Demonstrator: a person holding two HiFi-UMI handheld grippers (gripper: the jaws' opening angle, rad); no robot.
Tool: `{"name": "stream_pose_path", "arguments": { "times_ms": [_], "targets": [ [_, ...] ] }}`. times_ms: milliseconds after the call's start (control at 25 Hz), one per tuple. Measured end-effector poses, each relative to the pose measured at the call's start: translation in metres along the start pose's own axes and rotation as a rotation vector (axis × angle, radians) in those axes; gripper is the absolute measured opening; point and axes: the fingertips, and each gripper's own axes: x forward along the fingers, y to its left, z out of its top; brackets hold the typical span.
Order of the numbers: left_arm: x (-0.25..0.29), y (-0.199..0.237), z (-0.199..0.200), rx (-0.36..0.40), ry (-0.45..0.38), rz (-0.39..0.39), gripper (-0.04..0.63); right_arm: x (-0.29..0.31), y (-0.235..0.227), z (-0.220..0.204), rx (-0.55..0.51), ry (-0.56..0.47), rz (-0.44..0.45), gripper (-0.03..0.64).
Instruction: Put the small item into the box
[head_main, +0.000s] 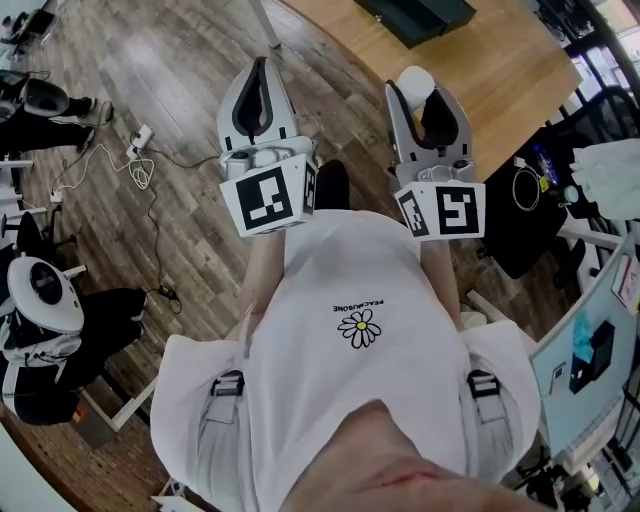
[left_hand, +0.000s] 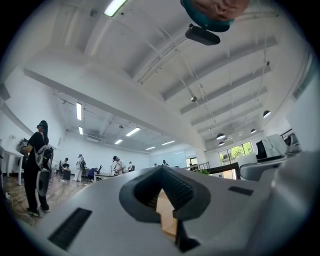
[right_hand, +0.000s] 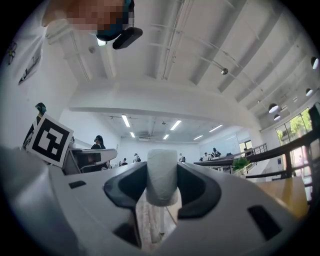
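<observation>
White cotton, the person's T-shirt (head_main: 340, 380) with a daisy print, fills the near edge of my head view. Just beyond it both grippers are held out side by side, their marker cubes (head_main: 268, 195) facing the camera. The left gripper (head_main: 259, 75) has its jaws brought together at the tips with nothing between them; only a sliver of pale wood shows through the gap behind the tips. The right gripper (head_main: 425, 100) has its jaws clamped on the small item, a white cylindrical roll (right_hand: 161, 175), which stands upright between the pads with its top poking clear of the tips. Below both grippers lies a plank floor (head_main: 180, 110) with a loose cable (head_main: 140, 170) trailing across it. Farther off stands a light wooden table (head_main: 500, 70) with a dark object (head_main: 415, 15) on it, well apart from the roll.
</observation>
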Motion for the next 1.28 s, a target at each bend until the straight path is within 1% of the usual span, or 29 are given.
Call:
{"name": "stream_pose_path", "arguments": {
  "times_ms": [120, 240, 440, 680, 840, 960, 1120, 1280],
  "targets": [
    [0.015, -0.006, 0.004, -0.018, -0.034, -0.025, 0.014, 0.003, -0.015, 0.004, 0.001, -0.027, -0.012, 0.178],
    [0.037, -0.010, 0.006, 0.002, -0.051, -0.042, 0.014, 0.007, -0.033, 0.012, 0.015, -0.073, -0.034, 0.178],
    [0.077, -0.005, 0.016, 0.001, -0.109, -0.061, 0.015, 0.029, -0.056, 0.020, -0.019, -0.128, -0.087, 0.178],
    [0.131, 0.003, 0.001, -0.013, -0.134, -0.097, 0.015, 0.073, -0.079, 0.022, -0.062, -0.155, -0.137, 0.178],
    [0.185, 0.013, -0.015, -0.044, -0.135, -0.120, 0.015, 0.118, -0.095, 0.014, -0.087, -0.143, -0.155, 0.178],
    [0.225, 0.022, -0.029, -0.078, -0.118, -0.148, 0.015, 0.158, -0.100, 0.005, -0.091, -0.117, -0.160, 0.178],
    [0.288, 0.034, -0.035, -0.079, -0.114, -0.194, 0.015, 0.224, -0.107, 0.001, -0.098, -0.104, -0.158, 0.178],
    [0.356, 0.046, -0.035, -0.082, -0.137, -0.229, 0.015, 0.291, -0.127, 0.003, -0.118, -0.111, -0.169, 0.178]
  ]
}}
